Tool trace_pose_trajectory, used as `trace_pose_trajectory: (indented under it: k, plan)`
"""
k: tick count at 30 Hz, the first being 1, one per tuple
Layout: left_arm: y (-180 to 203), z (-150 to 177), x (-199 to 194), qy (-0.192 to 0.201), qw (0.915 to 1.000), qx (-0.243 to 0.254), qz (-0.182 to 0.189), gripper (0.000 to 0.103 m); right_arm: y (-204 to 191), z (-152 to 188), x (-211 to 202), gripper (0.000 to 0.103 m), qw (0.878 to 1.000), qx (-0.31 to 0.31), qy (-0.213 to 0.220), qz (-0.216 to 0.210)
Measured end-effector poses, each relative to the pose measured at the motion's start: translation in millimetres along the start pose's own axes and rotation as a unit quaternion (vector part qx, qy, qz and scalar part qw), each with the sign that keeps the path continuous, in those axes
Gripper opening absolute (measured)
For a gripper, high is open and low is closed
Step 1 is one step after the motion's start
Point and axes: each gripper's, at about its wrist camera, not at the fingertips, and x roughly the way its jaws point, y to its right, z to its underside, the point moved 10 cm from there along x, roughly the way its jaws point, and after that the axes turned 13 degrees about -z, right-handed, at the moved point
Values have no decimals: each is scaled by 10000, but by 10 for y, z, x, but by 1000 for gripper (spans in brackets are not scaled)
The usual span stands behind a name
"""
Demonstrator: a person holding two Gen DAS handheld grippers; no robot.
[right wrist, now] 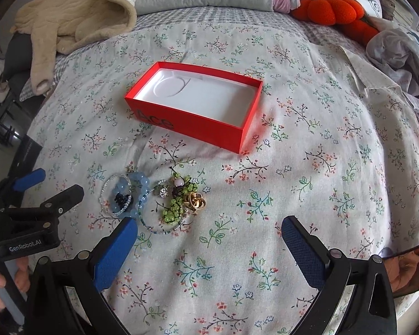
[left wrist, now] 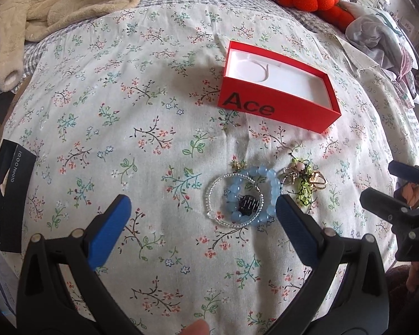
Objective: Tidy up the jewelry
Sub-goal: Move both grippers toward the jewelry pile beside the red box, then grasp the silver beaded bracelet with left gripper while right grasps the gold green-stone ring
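Note:
A small pile of jewelry lies on the floral bedspread: a blue bead bracelet (left wrist: 261,192) (right wrist: 138,192), a clear beaded ring bracelet (left wrist: 218,192) (right wrist: 109,192) around a small black piece (left wrist: 247,203), a green bead charm (left wrist: 304,189) (right wrist: 176,206) and gold rings (left wrist: 318,180) (right wrist: 197,201). An open red box marked "Ace" (left wrist: 276,109) (right wrist: 198,128) with a white empty inside sits behind them. My left gripper (left wrist: 202,213) is open, its right finger beside the blue bracelet. My right gripper (right wrist: 209,231) is open, just right of the pile.
A beige fleece garment (left wrist: 50,8) (right wrist: 69,16) lies at the back left. An orange plush (left wrist: 312,0) (right wrist: 335,11) and crumpled clothes (right wrist: 399,44) lie at the back right. A black box (left wrist: 11,195) sits at the left bed edge.

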Motion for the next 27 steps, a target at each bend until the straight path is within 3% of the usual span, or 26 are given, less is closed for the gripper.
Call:
trace_pose_trajectory:
  k: [1,5,8,10,17,21,23,26,27]
  plan:
    - [24,-6,22,-32,9999,7,129,103,14,-15,29,103,10000,23,-50,-40]
    - [54,19,195,-257,9985,-47,484,82,86,-51,167,99,9990,256,-76,-361]
    - [46,48,356,-455,9969,-124,626,70,156,-33,309,90,9972,454,-145,-585]
    - [52,61,442,-574,9958,-126,695,61,186,-18,406,78,9955,565,-264,-720]
    - [111,71,670,-838,9923,-144,895,35,200,-13,623,60,9896,801,-497,-1086]
    - [154,43,719,-913,9911,-76,964,31,204,13,736,43,9867,904,-684,-1163]
    - [175,35,734,-957,9903,-82,1002,30,210,12,782,40,9859,940,-707,-1193]
    - [209,39,739,-963,9904,-3,996,21,213,12,831,32,9845,967,-755,-1252]
    - [227,38,745,-968,9905,27,980,18,213,10,846,24,9844,961,-769,-1255]
